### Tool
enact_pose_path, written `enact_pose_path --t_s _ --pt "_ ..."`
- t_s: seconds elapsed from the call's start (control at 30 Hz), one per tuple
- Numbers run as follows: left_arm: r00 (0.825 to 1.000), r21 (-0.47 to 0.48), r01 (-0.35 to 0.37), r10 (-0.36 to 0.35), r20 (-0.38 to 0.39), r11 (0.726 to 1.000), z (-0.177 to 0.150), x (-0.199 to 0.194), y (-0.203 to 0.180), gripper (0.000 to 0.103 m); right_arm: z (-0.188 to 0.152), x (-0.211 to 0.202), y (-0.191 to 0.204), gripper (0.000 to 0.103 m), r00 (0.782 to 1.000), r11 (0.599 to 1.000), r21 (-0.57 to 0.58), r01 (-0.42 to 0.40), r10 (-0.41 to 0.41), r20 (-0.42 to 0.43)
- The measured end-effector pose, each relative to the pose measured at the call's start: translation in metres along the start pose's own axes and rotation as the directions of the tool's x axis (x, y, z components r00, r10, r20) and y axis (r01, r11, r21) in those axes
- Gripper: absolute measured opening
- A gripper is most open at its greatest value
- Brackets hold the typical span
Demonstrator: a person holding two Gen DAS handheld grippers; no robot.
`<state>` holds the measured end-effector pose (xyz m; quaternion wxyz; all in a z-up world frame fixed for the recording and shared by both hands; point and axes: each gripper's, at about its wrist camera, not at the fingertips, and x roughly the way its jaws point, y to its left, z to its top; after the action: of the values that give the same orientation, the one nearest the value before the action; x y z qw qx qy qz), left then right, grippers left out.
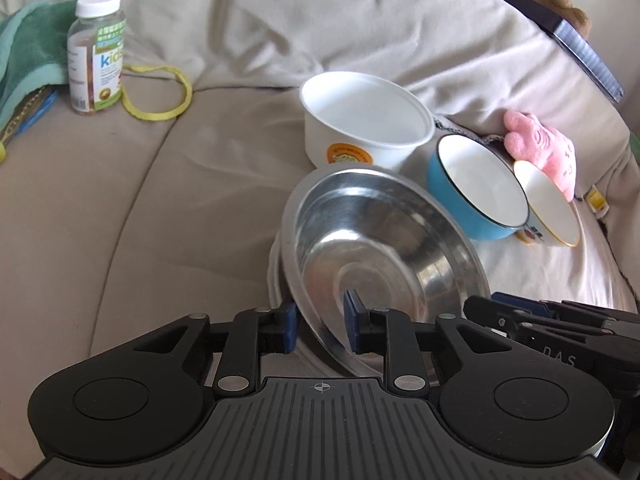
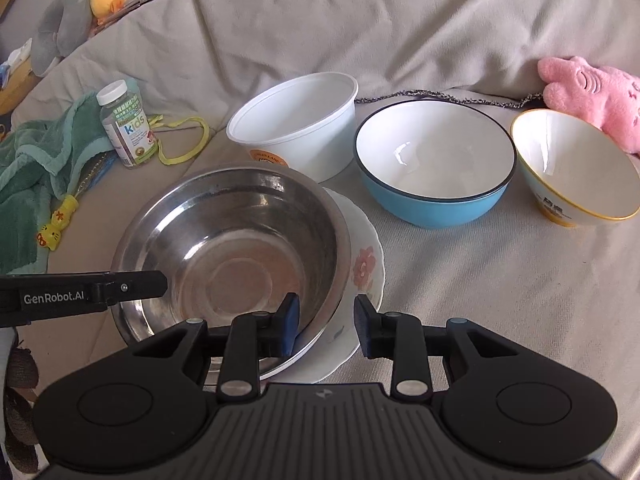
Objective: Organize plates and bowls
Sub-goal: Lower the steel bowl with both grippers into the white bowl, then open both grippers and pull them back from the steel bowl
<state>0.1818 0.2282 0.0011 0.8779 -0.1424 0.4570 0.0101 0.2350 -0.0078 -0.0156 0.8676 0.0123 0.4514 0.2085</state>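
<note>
On the beige sofa cushion point(image 2: 460, 280) a stainless steel bowl point(image 2: 236, 248) sits tilted on a white floral plate point(image 2: 366, 268), the plate showing past the bowl's right and near side. Both grippers straddle the bowl's near rim. The left gripper point(image 1: 320, 322) has one blue pad outside the wall and one inside, at a narrow spread; a sliver of gap seems to remain on each side, so I judge it not yet clamped, though the fisheye makes that hard to settle. The right gripper point(image 2: 327, 326) has its left pad inside the bowl against the wall and its right pad out over the plate's edge, the jaws narrow but spanning both rims; whether the pads actually press I cannot tell. The steel bowl looks light, rigid and slick, with a thin rolled rim that a pad pinch can hold, though it may swivel or slide on the glazed plate. The plate is ceramic, heavier and chip-prone, best taken by its raised lip. Farther back, left to right, stand a white plastic tub point(image 2: 296, 128), a blue bowl point(image 2: 434, 160) and a small yellow-rimmed bowl point(image 2: 576, 168); the last two are probably ceramic, smooth and breakable, so rim grips should bite well down the wall.
</note>
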Motion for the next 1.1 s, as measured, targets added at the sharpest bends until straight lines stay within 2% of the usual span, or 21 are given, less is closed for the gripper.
enact_pose_path --t_s 0.27,0.43,0.57,0.6,0.73,0.9,1.0,1.1 --pt "0.997 -0.007 -0.079 0.079 -0.007 0.997 -0.001 -0.012 -0.01 0.036 -0.005 -0.026 -0.018 0.032 0.996 0.998 0.03 -0.056 0.054 0.066" --pt "0.994 0.004 -0.109 0.109 -0.025 0.994 -0.001 -0.015 -0.014 0.036 -0.004 -0.036 -0.033 0.041 0.994 0.995 0.074 -0.06 0.052 0.1" --pt "0.991 -0.016 -0.12 0.118 -0.06 0.993 -0.001 -0.01 -0.01 0.036 -0.005 -0.042 -0.045 0.044 0.992 0.993 0.104 -0.055 0.042 0.122" --pt "0.991 -0.028 -0.119 0.117 -0.062 0.992 -0.001 -0.01 -0.01 0.036 -0.005 -0.044 -0.047 0.048 0.991 0.993 0.107 -0.042 0.028 0.132" --pt "0.993 -0.061 -0.118 0.116 -0.034 0.991 0.0 -0.017 -0.011 0.036 -0.011 -0.05 -0.06 0.054 0.986 0.992 0.129 0.01 -0.031 0.161" --pt "0.99 -0.037 -0.13 0.132 0.041 0.991 0.004 -0.036 -0.026 0.035 -0.018 -0.049 -0.08 0.054 0.987 0.985 0.165 0.039 -0.064 0.149" --pt "0.992 0.001 -0.089 0.088 0.089 0.996 0.009 -0.044 -0.041 0.035 -0.022 -0.049 -0.089 0.057 0.984 0.983 0.174 0.065 -0.091 0.151" --pt "0.995 0.043 -0.021 0.017 0.1 0.999 0.013 -0.038 -0.062 0.035 -0.026 -0.047 -0.099 0.058 0.981 0.978 0.185 0.092 -0.121 0.151"
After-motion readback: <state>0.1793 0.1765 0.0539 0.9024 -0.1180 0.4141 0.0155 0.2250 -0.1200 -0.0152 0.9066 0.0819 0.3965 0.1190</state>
